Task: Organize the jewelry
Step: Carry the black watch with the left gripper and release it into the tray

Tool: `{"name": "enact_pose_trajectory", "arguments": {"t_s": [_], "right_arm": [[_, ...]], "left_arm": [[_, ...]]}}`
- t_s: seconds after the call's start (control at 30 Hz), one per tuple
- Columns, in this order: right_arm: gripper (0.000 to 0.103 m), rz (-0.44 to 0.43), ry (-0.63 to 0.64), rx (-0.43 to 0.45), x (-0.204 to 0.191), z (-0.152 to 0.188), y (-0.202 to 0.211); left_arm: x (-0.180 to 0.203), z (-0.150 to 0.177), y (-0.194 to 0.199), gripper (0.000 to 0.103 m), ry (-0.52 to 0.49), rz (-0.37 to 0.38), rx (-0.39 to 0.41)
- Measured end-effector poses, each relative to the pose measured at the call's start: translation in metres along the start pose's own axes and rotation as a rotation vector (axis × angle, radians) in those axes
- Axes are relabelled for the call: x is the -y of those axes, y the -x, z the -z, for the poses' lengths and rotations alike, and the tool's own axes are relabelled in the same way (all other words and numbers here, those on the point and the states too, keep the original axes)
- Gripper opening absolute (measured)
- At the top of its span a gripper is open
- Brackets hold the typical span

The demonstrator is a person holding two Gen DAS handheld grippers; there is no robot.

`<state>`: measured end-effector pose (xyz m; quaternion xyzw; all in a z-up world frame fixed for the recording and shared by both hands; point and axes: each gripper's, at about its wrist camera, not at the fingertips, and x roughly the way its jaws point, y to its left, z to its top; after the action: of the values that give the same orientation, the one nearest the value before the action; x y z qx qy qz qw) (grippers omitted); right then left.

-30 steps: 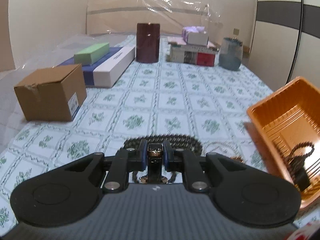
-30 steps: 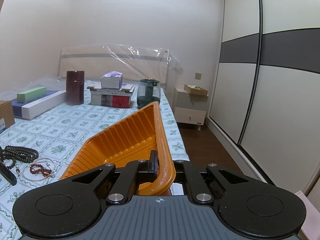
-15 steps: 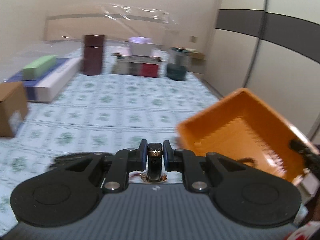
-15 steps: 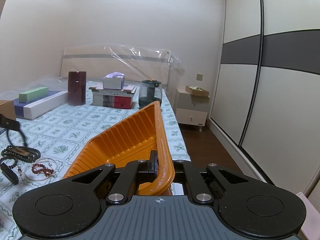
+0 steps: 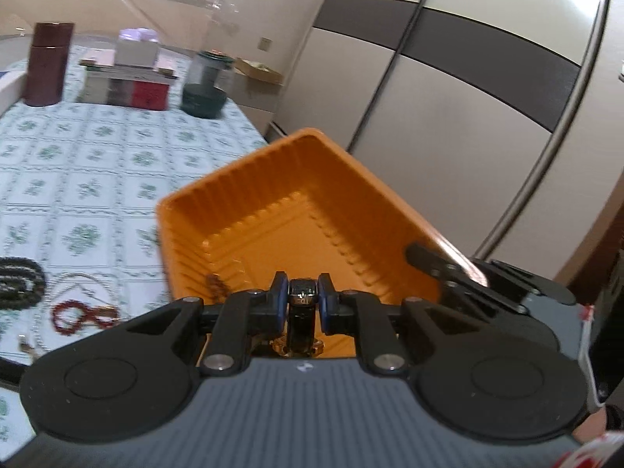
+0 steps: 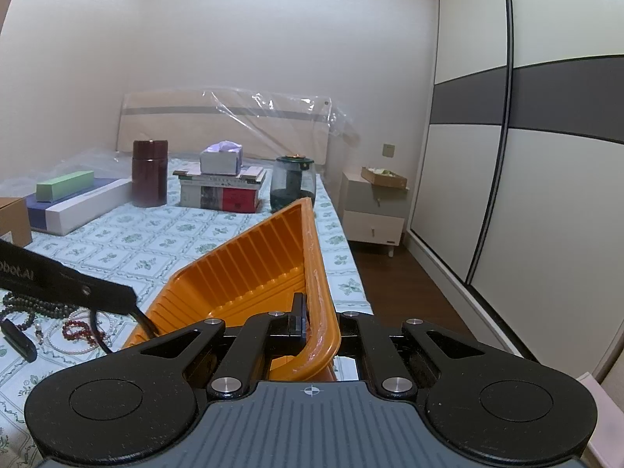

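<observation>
Left wrist view.
- Left tool (image 5: 303,304): blue pads pinched on a small dark watch (image 5: 303,312), held upright between them above the near end of the tray.
- Orange tray (image 5: 241,210): ribbed plastic, tilted, at the right edge of the bed (image 5: 89,163); a small dark beaded piece (image 5: 215,285) lies inside near its left wall.
- Right tool (image 5: 440,269): black fingers at the tray's right rim.
- Loose jewelry on the green-patterned bedcover, left of the tray: dark bead string (image 5: 15,280), red bead bracelet (image 5: 76,314), pale pearl strand (image 5: 70,279).
- Head of the bed: dark red canister (image 5: 46,64), stack of books (image 5: 124,87) with a white box on top, dark green glass jar (image 5: 204,85).

Right wrist view.
- Right tool (image 6: 318,325): closed on the rim of the orange tray (image 6: 249,261), one finger inside the wall, the other hidden behind the rim; tray raised on a slant.
- Left tool (image 6: 82,292): black body reaching in from the left, over the tray's left end; its grip is hidden here.
- Dark bead string (image 6: 35,306), red bead bracelet (image 6: 80,331) and pearl strand (image 6: 82,347) lie close together on the bed (image 6: 156,234), left of the tray.
- Further back: cardboard box (image 6: 13,220) at the left edge, green box (image 6: 64,185) on a flat white and blue box (image 6: 78,206), canister (image 6: 150,173), books (image 6: 220,193), jar (image 6: 292,183).
- Beside the bed: nightstand (image 6: 374,214), sliding wardrobe (image 6: 526,195).
</observation>
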<state>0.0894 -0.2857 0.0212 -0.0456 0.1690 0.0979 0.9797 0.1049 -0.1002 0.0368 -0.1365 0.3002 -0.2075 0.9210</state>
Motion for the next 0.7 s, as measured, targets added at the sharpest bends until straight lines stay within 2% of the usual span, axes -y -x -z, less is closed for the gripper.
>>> {"name": "enact_pose_trajectory", "arguments": {"t_s": [0.17,0.23,0.37,0.5,0.7], "right_arm": [[0.006,0.0,-0.003,-0.001,0.001,0.0,0.0],[0.006,-0.001,-0.004,-0.002,0.001,0.0,0.0],[0.006,-0.002,-0.006,-0.005,0.002,0.001,0.0],[0.006,-0.003,-0.009,-0.004,0.002,0.0,-0.001],[0.006,-0.003,-0.01,-0.005,0.002,0.001,-0.001]], "left_arm": [[0.008,0.003,-0.009,0.015,-0.009,0.026,-0.02],[0.008,0.004,-0.009,0.018,-0.009,0.03,-0.013],[0.0,0.004,-0.003,0.02,-0.002,-0.006,-0.002],[-0.02,0.007,0.013,0.024,0.015,-0.099,0.022],[-0.066,0.023,0.048,0.028,0.042,-0.32,0.044]]}}
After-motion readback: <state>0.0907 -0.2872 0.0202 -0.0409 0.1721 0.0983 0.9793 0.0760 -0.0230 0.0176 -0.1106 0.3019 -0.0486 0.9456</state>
